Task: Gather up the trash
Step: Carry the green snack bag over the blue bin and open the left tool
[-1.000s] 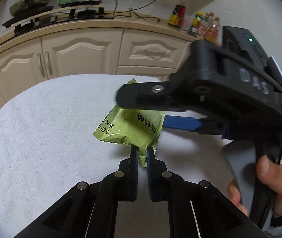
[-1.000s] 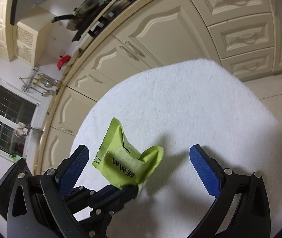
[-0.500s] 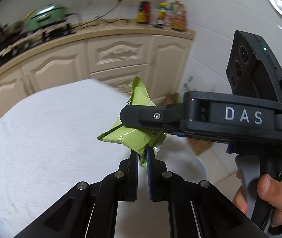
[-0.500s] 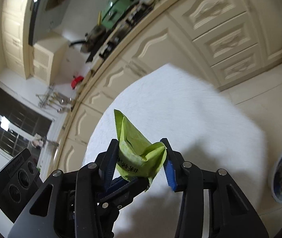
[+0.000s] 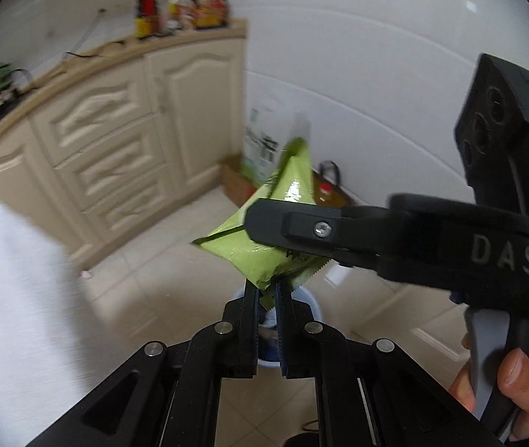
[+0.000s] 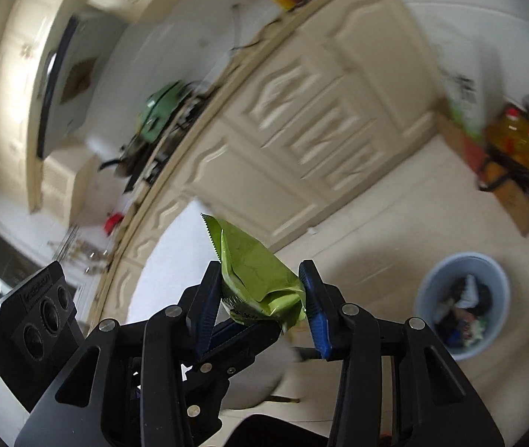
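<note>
A green snack wrapper (image 5: pixel 264 246) hangs in the air, gripped by both grippers. My left gripper (image 5: pixel 267 298) is shut on its lower corner. My right gripper (image 6: pixel 260 290) is shut on its puffed body (image 6: pixel 253 275), reaching in from the right in the left wrist view (image 5: pixel 324 229). A pale blue trash bin (image 6: pixel 463 301) holding dark rubbish stands on the tiled floor at the lower right. In the left wrist view the bin rim (image 5: pixel 311 305) shows just below and behind my left fingers.
The white cloth-covered table (image 5: pixel 7 298) lies at the left. Cream kitchen cabinets (image 5: pixel 115 130) run behind, with bottles (image 5: pixel 175 11) on the counter. A cardboard box and a bag with oil bottles (image 6: pixel 517 152) stand on the floor by the white wall.
Both grippers have carried the wrapper off the table to the right, out over the floor above the bin. The right gripper closed on the wrapper during this time.
</note>
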Tool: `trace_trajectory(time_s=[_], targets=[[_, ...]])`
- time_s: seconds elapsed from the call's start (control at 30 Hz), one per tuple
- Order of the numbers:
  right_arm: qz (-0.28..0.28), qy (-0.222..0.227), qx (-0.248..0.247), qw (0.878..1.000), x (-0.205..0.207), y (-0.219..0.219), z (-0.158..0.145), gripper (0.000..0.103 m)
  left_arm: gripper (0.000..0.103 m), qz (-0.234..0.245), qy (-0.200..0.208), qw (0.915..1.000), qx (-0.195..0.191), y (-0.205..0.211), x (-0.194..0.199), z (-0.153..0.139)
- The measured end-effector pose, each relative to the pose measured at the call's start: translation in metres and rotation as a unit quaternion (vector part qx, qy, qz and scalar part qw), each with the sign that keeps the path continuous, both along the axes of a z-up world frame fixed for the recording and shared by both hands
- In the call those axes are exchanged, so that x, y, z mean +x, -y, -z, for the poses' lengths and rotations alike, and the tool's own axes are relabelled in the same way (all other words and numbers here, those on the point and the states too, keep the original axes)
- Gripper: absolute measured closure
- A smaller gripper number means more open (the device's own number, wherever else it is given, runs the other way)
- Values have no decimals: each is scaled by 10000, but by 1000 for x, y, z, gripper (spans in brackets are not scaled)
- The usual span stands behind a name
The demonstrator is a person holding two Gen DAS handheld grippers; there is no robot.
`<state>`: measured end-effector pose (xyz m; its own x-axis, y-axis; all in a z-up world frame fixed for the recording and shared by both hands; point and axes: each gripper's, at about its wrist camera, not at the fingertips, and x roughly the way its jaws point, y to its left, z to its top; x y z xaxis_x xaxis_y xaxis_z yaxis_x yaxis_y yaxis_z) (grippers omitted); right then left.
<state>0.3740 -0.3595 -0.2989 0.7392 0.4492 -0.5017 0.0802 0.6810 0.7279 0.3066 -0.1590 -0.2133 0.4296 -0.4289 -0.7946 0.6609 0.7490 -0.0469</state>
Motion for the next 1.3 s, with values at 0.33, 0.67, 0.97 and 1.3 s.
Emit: trace_trajectory(time_s=[0.33, 0.67, 0.97, 1.3], targets=[[729, -495, 105, 9961, -27, 88, 93, 61, 99, 335, -762, 9959, 344, 82, 17, 95], [982, -1049, 384, 9889, -16, 128, 182, 61, 99, 267, -1499, 9858, 714, 148, 116, 174], [1149, -1327, 584, 9827, -14, 139, 218, 58, 73, 125, -1569, 9826, 986, 175, 163, 220], [1343, -1393, 357, 9804, -34, 133, 202, 30, 38, -581, -828, 9892, 1060, 139, 131, 177]])
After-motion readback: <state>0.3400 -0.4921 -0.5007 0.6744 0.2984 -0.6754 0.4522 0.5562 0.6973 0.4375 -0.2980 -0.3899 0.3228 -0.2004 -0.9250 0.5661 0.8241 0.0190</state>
